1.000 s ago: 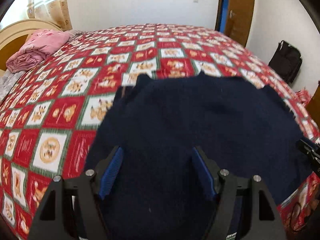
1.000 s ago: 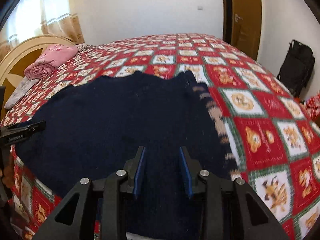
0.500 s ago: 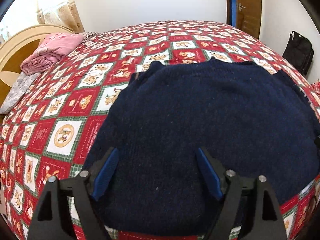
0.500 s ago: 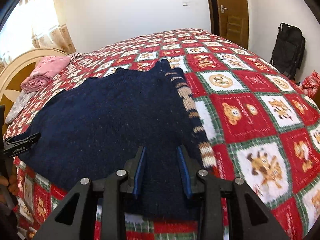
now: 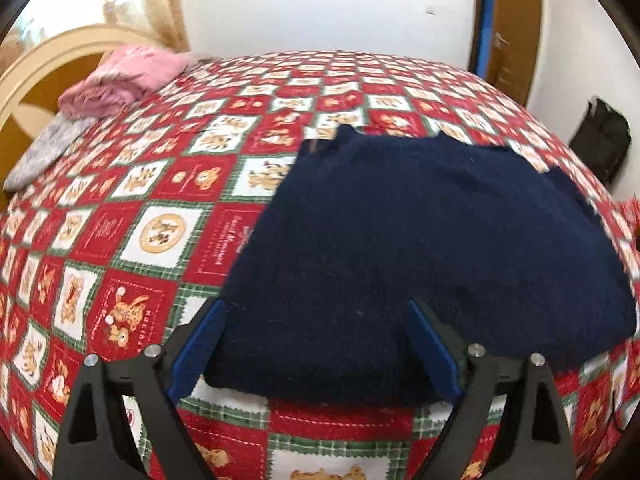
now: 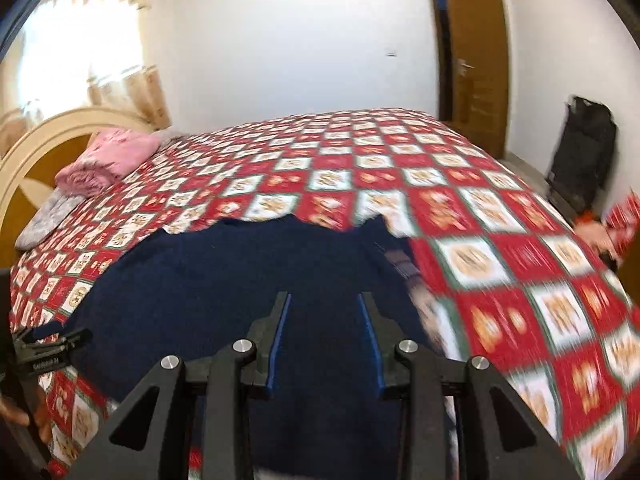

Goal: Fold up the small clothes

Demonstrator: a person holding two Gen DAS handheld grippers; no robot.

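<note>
A dark navy knit sweater (image 5: 420, 240) lies flat on the red checked bedspread (image 5: 160, 208), near the bed's front edge. My left gripper (image 5: 316, 312) is open, its blue-padded fingers (image 5: 200, 344) spread over the sweater's near left hem. In the right wrist view the sweater (image 6: 224, 280) fills the lower middle, with a striped edge (image 6: 404, 268) on its right side. My right gripper (image 6: 324, 300) is open, narrower, just above the sweater's near part. The left gripper's tip (image 6: 52, 350) shows at the left edge of that view.
Folded pink clothes (image 5: 128, 80) and a grey item (image 5: 44, 152) lie by the wooden headboard (image 5: 36, 80) at the far left. A black bag (image 6: 584, 160) stands against the right wall beside a brown door (image 6: 472, 60). The bedspread (image 6: 520, 280) stretches right.
Both grippers have pulled back towards the bed's front edge and stayed open. The right view has tilted up and blurred; the left view has shifted left, showing more bedspread.
</note>
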